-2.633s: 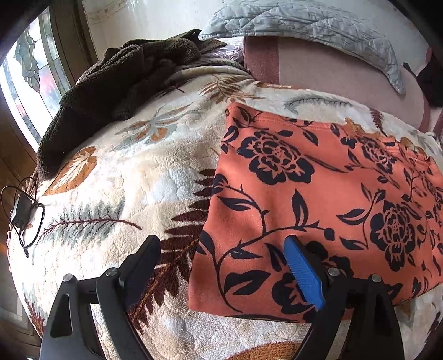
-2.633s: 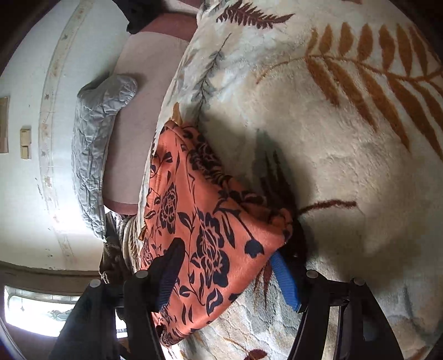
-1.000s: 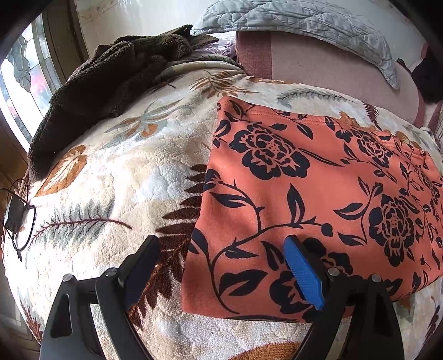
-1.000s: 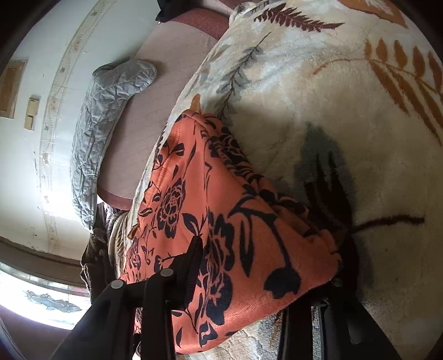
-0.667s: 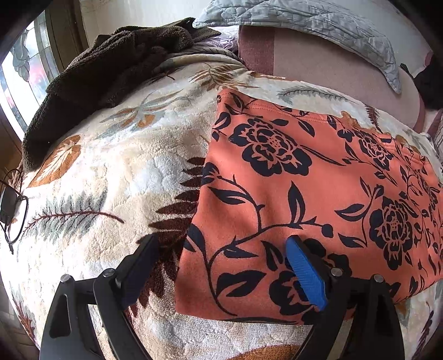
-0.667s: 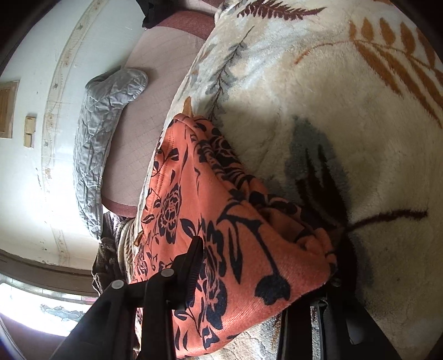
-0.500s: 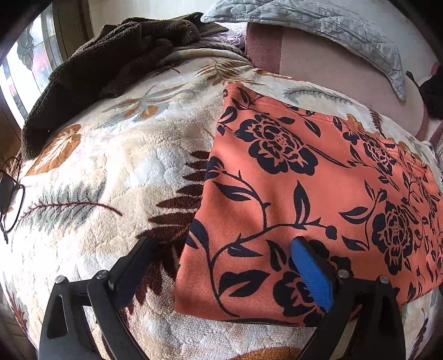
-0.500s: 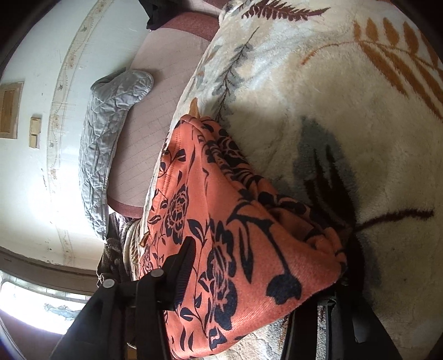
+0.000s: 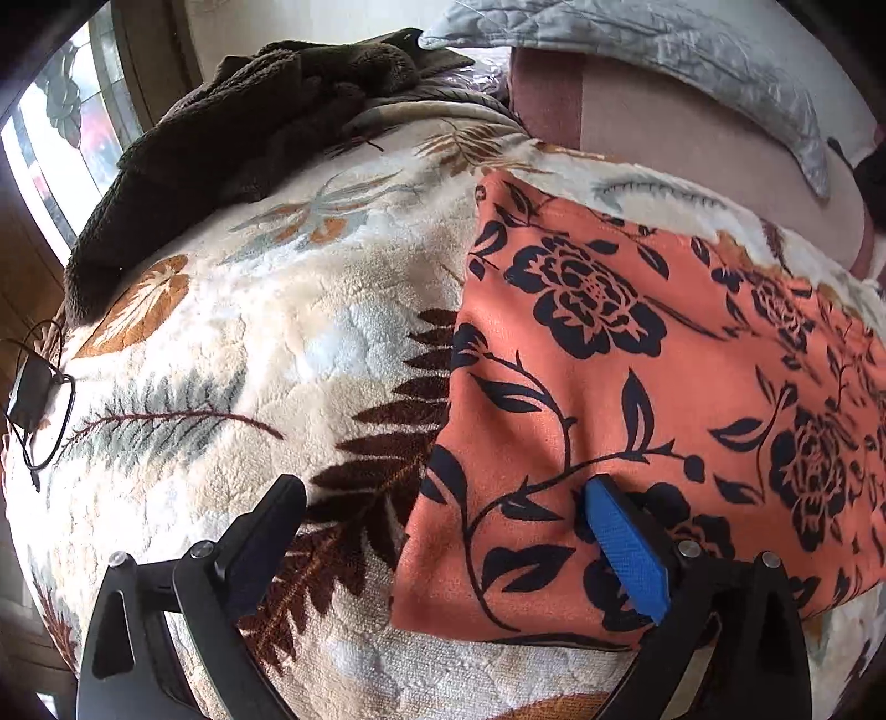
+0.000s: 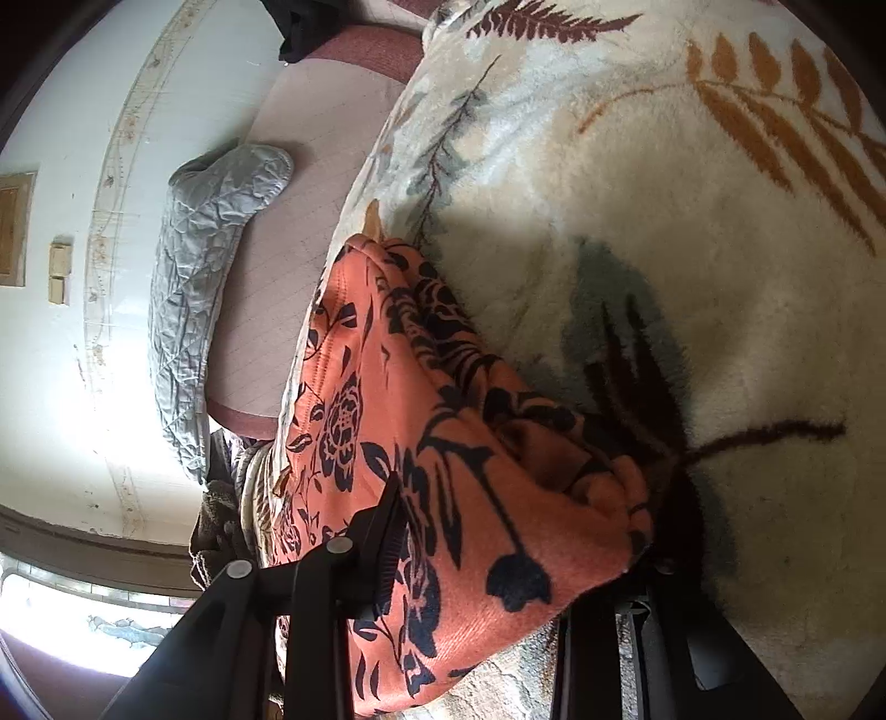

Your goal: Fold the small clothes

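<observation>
An orange garment point(image 9: 637, 360) with black flowers lies folded flat on a cream fleece blanket point(image 9: 249, 332) with a leaf print. My left gripper point(image 9: 443, 487) stands open over the garment's near left corner. Its blue-padded finger point(image 9: 626, 548) is over the cloth and its other finger over bare blanket. In the right wrist view, the garment's point(image 10: 443, 443) other end is bunched between the jaws of my right gripper point(image 10: 526, 531). These jaws are closing, one finger point(image 10: 382, 537) presses into the cloth and the other is mostly hidden under the fold.
A dark brown fleece point(image 9: 249, 111) is heaped at the blanket's far left by a stained-glass window point(image 9: 55, 138). A grey quilted pillow point(image 9: 664, 44) lies on a pink sheet point(image 9: 664, 138) beyond the garment. A black charger with its cable point(image 9: 30, 387) sits at the left edge.
The right jaws spread a little, then drew in again on the bunched end of the garment. The left gripper has stayed over the near corner with its jaws wide.
</observation>
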`<state>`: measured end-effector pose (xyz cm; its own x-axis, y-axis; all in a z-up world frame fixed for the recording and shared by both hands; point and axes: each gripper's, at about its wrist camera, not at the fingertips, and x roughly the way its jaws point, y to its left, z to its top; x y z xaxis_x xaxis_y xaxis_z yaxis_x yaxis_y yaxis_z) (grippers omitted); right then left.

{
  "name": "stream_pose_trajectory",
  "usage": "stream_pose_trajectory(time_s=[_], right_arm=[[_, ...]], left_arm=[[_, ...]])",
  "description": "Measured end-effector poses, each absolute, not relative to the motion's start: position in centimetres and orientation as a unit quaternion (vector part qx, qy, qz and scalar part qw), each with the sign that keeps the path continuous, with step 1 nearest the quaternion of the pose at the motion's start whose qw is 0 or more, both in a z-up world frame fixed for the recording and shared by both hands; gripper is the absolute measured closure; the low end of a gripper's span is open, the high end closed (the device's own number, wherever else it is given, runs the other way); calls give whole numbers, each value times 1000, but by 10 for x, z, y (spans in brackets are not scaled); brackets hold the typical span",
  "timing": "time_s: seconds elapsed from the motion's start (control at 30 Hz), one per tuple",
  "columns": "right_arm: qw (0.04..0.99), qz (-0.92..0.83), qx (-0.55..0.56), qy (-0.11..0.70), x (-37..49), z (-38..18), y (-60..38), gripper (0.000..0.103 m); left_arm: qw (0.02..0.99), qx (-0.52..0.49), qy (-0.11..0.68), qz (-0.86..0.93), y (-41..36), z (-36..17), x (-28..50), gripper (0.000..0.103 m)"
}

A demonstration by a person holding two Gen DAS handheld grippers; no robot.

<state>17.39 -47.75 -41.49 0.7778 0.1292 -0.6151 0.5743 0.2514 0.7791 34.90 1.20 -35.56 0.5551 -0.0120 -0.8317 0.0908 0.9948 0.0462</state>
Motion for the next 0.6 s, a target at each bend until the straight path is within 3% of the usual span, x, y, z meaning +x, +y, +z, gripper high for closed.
stream_pose_trajectory(time_s=[0.1, 0.13, 0.17, 0.23, 0.33, 0.4, 0.43, 0.6], right_arm=[[744, -233, 570, 259, 149, -387, -492, 58], [761, -266, 542, 237, 143, -371, -495, 45], [787, -287, 504, 211, 140, -351, -495, 44], [839, -265, 434, 194, 154, -320, -489, 44], [888, -177, 350, 242, 215, -300, -471, 46], [885, -127, 323, 310, 268, -312, -459, 56], [881, -118, 307, 339, 292, -322, -454, 66], [850, -124, 290, 422, 376, -374, -456, 66]], left_arm=[[891, 54, 450, -18, 15, -347, 347, 3], [895, 54, 443, -16, 16, -345, 348, 3], [897, 54, 438, -17, 17, -343, 348, 3], [903, 58, 426, -12, 15, -340, 347, 3], [911, 59, 408, -9, 8, -335, 343, 3], [917, 72, 393, -10, -1, -331, 340, 3], [918, 82, 387, -11, -5, -331, 339, 3], [915, 108, 388, -18, -18, -335, 340, 3]])
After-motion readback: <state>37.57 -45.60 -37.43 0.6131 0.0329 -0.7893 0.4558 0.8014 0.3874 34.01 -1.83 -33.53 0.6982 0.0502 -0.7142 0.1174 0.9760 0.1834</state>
